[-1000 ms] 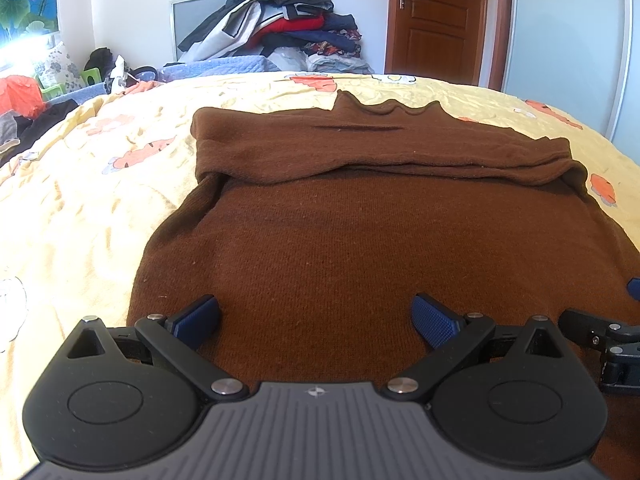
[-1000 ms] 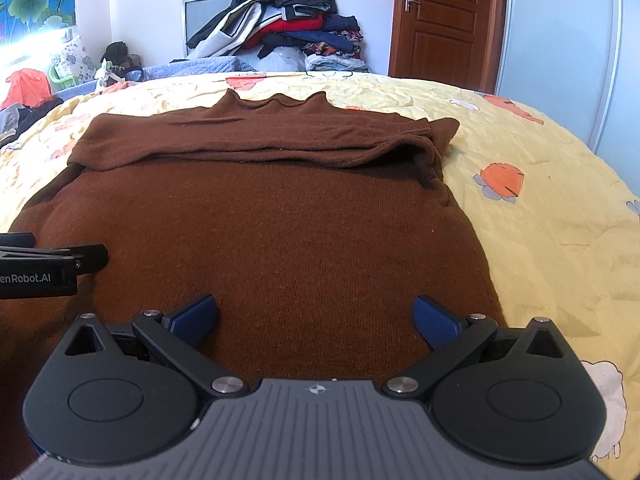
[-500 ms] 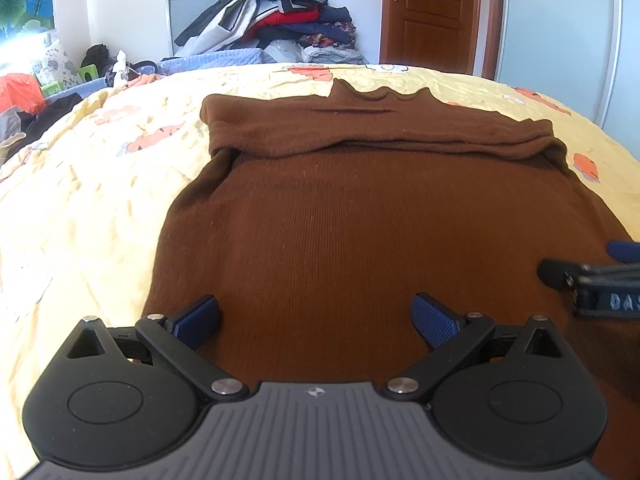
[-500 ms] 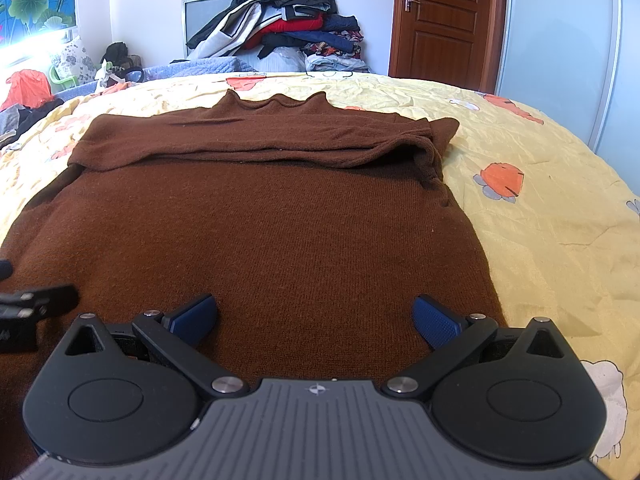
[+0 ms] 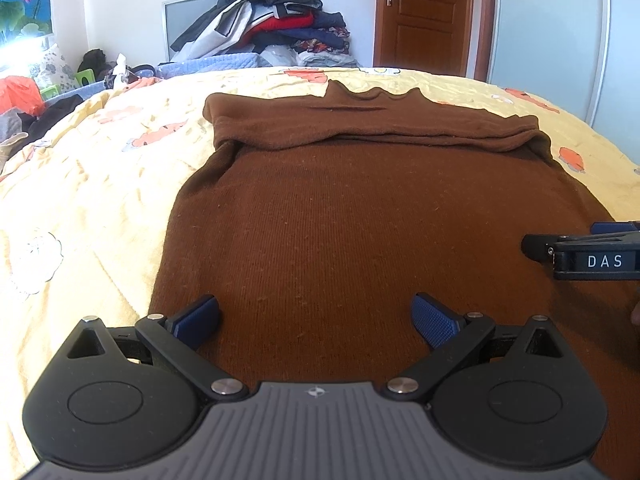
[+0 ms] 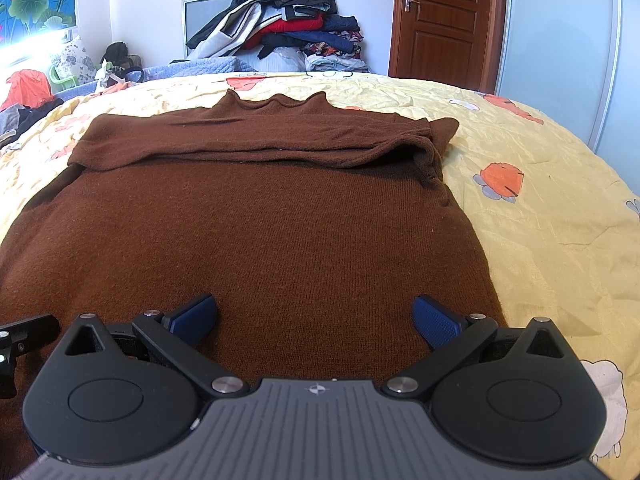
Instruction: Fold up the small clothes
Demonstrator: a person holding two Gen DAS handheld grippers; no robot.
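- Broadly, a yellow bedspread (image 6: 540,216) with orange prints is seen covering the bed.
- A brown sweater (image 5: 360,216) is laid flat on it, sleeves folded across the chest below the collar.
- A pile of clothes (image 6: 288,28) is stacked by the far wall.
- The left gripper (image 5: 316,316) is held wide over the sweater's near hem, nothing gripped.
- The right gripper (image 6: 316,316) is likewise spread wide over the hem, nothing gripped.

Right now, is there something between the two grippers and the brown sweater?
Nothing visible. Both the left gripper and right gripper are open directly over the near part of the brown sweater, which lies on the yellow bedspread.
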